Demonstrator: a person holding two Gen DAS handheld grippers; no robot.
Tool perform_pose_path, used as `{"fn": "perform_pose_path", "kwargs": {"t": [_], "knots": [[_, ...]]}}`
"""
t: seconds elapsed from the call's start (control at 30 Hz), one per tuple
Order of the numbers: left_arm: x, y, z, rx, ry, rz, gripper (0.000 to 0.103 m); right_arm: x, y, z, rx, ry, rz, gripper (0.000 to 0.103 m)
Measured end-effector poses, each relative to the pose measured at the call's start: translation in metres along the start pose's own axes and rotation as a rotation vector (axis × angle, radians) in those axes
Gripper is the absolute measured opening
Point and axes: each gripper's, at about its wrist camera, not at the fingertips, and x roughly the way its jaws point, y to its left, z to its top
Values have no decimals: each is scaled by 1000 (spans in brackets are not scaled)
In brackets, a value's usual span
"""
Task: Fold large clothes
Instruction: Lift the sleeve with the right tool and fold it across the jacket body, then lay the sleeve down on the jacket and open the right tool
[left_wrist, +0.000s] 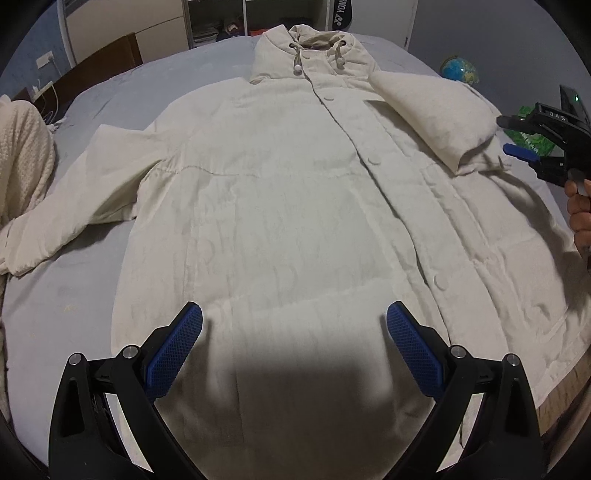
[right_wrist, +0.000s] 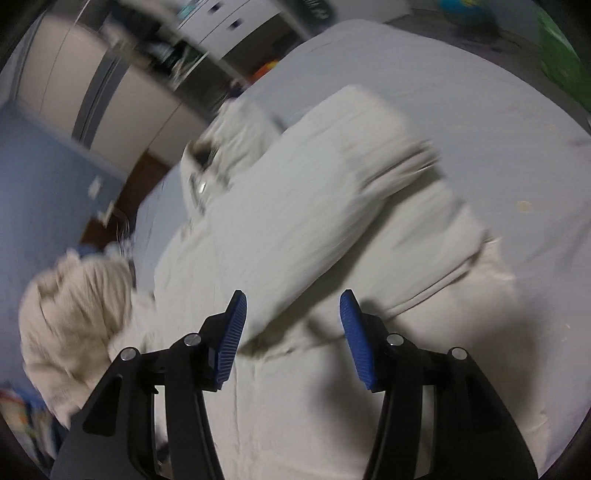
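Both jaws stand apart with nothing between them, our left gripper (left_wrist: 294, 325) over the hem and our right gripper (right_wrist: 293, 321) by the folded-in sleeve (left_wrist: 432, 122), so we judge the coat (left_wrist: 280, 192), lengthwise on the bed (left_wrist: 51, 314) with hood (left_wrist: 314, 48) away, barely started: the other sleeve (left_wrist: 74, 192) and body remain.

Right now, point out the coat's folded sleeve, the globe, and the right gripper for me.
folded sleeve (left_wrist: 436, 110), left wrist view, middle of the folded-in part.
globe (left_wrist: 459, 69), left wrist view, blue face.
right gripper (right_wrist: 293, 332), right wrist view, midway between its fingertips.
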Motion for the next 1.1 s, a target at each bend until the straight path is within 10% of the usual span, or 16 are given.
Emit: {"fn": "perform_pose_path", "kwargs": {"t": [0.23,0.5,0.63,1.1], "knots": [[4,10,25,38,-34,68,96,5,-16,28,119,-35,36,49],[10,51,37,-161,21,-11,96,40,-15,43,214,-32,-13,35],[9,60,37,-200,29,-25,96,43,-2,41,179,-36,-2,14],[-2,89,34,-243,25,7,96,57,121,21,-138,-12,35,8]]}}
